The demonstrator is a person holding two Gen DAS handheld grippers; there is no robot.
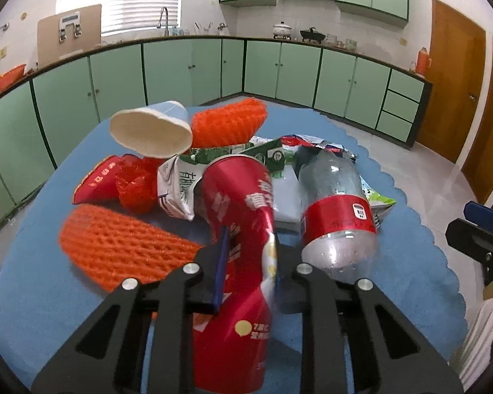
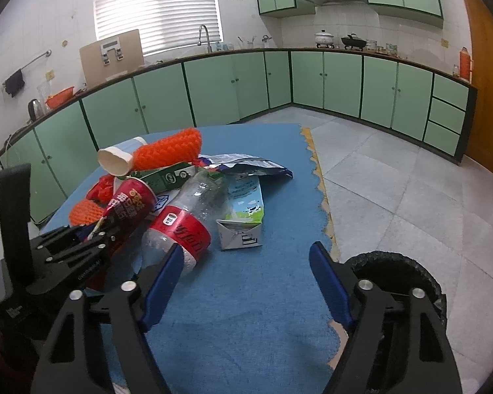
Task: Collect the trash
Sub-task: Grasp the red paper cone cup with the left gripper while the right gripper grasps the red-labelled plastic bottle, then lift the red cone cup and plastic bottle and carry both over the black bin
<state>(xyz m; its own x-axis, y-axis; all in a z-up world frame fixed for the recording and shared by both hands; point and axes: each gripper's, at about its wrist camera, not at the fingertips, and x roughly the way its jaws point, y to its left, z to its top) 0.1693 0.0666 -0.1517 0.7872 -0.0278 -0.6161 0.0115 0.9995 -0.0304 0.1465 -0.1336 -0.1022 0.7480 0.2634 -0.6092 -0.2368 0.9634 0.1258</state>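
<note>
A pile of trash lies on the blue table cover (image 2: 246, 312). My left gripper (image 1: 248, 262) is shut on a crushed red paper cup (image 1: 240, 197), which also shows in the right wrist view (image 2: 129, 207) with the left gripper (image 2: 95, 233) around it. A clear plastic bottle with a red label (image 1: 337, 216) lies just right of the cup. My right gripper (image 2: 246, 282) is open and empty, just in front of the bottle (image 2: 180, 226) and a milk carton (image 2: 243, 220).
Orange foam nets (image 1: 125, 246) (image 1: 228, 121), a white paper cup (image 1: 151, 131), green-and-white cartons (image 1: 177, 187) and foil wrappers (image 2: 246, 164) make up the pile. A black bin (image 2: 401, 272) stands on the floor at the table's right edge. Green cabinets line the walls.
</note>
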